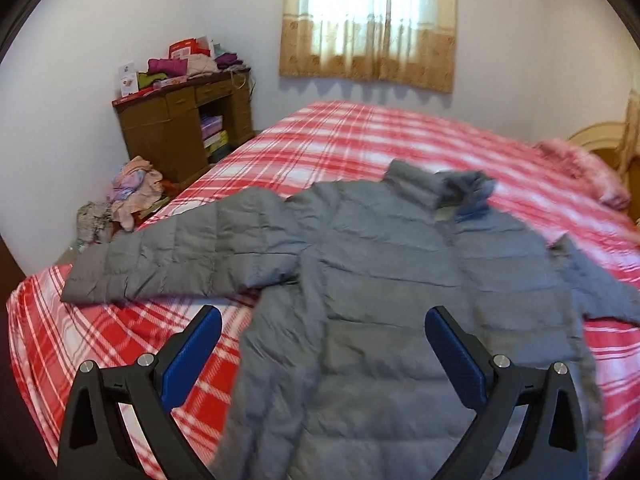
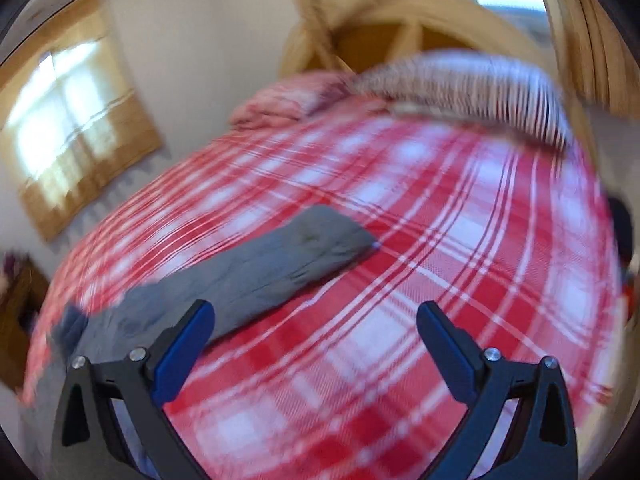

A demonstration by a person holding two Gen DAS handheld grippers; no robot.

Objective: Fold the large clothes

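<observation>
Item: grey puffer jacket (image 1: 384, 280), lying spread flat on the red plaid bed (image 1: 328, 136), directly ahead of your left gripper (image 1: 322, 320), whose jaws are standing wide apart, empty. Your right gripper (image 2: 316, 316) is likewise gaping, one sleeve (image 2: 280, 256) lying ahead-left.

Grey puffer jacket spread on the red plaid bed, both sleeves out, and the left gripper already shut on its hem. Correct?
Not quite: the left gripper is open, its fingers apart above the jacket, as the left wrist view shows. The rest holds.
</observation>
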